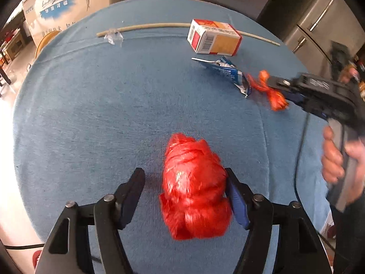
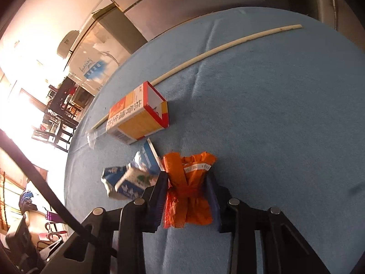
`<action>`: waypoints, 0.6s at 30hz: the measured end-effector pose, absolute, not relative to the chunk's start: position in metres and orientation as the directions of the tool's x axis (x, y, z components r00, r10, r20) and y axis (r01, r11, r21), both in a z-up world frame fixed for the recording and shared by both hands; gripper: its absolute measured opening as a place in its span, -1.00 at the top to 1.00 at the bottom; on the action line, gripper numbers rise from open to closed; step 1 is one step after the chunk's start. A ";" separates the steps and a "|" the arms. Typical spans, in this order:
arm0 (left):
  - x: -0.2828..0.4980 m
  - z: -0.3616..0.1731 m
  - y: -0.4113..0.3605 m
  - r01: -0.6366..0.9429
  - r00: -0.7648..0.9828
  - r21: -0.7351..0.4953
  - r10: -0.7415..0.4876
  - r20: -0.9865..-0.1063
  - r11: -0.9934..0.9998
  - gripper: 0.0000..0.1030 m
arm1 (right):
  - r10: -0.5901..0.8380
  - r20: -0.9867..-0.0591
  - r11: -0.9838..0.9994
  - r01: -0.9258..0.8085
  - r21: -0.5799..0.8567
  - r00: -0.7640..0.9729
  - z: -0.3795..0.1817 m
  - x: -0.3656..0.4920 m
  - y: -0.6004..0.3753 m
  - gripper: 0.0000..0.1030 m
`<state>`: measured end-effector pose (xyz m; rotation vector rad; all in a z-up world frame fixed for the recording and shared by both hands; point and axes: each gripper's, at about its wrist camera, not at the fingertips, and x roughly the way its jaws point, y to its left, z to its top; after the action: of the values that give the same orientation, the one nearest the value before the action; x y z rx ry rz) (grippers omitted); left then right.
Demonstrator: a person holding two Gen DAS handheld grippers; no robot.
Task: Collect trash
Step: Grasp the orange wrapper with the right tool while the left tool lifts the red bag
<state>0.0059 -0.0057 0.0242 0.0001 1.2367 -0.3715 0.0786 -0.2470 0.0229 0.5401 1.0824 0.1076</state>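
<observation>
Left gripper (image 1: 186, 178): jaws stand wide. The red bag (image 1: 194, 189), a crumpled wad, lies on the tabletop (image 1: 91, 114) between them. It touches or nearly touches the right finger, and a clear gap separates it from the left finger. The wad is not gripped.

Right gripper (image 2: 187, 191): jaws narrow, clamped on the orange wrapper (image 2: 188, 189) at its tied waist. In the left wrist view the wrapper appears blurred and seems clear of the cloth.

Remaining trash, all ahead of both grippers: blue packet (image 2: 130, 180), just left of the right gripper; box (image 2: 139, 116) beyond it; a long stick (image 2: 228, 45) behind the box; a clear scrap (image 1: 113, 36) at the stick's end.

Likely faults from this position:

- Off-centre closure. The left jaws would probably push the red bag sideways before both pads bear on it; the wad may roll out or be caught by a loose fold only.
- Springy film. A crumpled bag can expand and slip from a light grip on lifting.
- Cloth snag. Jaws closing low may pinch the tabletop cover with the bag.
- Collision. The right gripper's left finger lies close to the blue packet and may drag it toward the edge.
</observation>
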 end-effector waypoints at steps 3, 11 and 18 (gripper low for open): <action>0.001 0.027 -0.008 0.266 0.306 -0.183 -0.264 -0.915 0.946 0.08 | 0.334 -0.804 0.866 0.176 0.468 0.491 0.028 0.060 -0.253 0.31; -0.026 0.068 0.008 0.223 0.381 -0.213 -0.286 -0.879 0.951 0.10 | 0.348 -0.744 0.859 0.123 0.497 0.571 0.062 0.000 -0.261 0.31; -0.064 0.139 0.024 0.205 0.521 -0.199 -0.279 -0.807 0.958 0.10 | 0.353 -0.687 0.873 0.041 0.487 0.635 0.099 -0.036 -0.244 0.31</action>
<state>-0.0640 0.0243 0.1392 -0.0819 0.9816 -0.2903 -0.0364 -0.2440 0.0986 0.4928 0.8726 0.1871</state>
